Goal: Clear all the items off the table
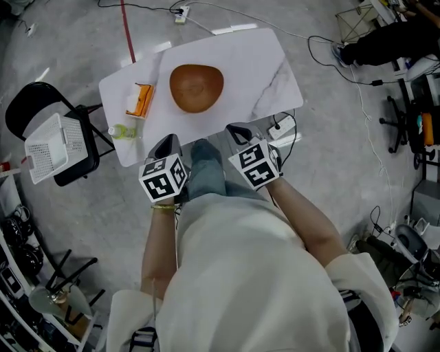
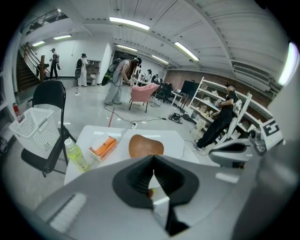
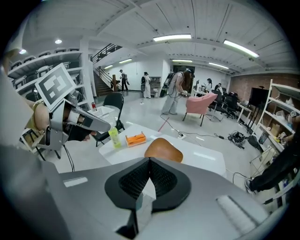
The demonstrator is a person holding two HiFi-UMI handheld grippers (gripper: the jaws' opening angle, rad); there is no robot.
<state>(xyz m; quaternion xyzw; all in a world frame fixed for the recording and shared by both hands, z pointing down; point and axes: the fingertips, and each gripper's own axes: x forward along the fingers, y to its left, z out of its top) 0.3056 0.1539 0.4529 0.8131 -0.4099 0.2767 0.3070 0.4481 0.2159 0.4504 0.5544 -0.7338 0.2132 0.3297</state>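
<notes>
Small clear plastic bottle of yellow-green liquid [image 1: 122,130], orange-and-white tissue box [image 1: 139,100] and round brown wooden bowl [image 1: 196,87] all sit on the white marble-patterned surface [image 1: 265,65], and neither claw holds any of them.

Nearest the person, the left claw [image 1: 167,147] and the right claw [image 1: 238,131] are held side by side in front of the body, their tips at the near edge of the surface. In the left gripper view, the left claw [image 2: 153,159] has its dark ribbed jaws pressed together with nothing between them. The right gripper view shows the right claw [image 3: 149,161] closed and empty in the same way.

Just beyond the left claw, the bottle stands upright at the near left corner of the surface. The tissue box lies a little farther in along the left side. The bowl rests near the middle, to the right of the box and apart from it.

Left of the surface stands a black folding chair [image 1: 31,103] with a white perforated plastic basket [image 1: 48,148] on its seat. Past the far edge, a white power strip [image 1: 181,12] and cables lie on the grey floor.
</notes>
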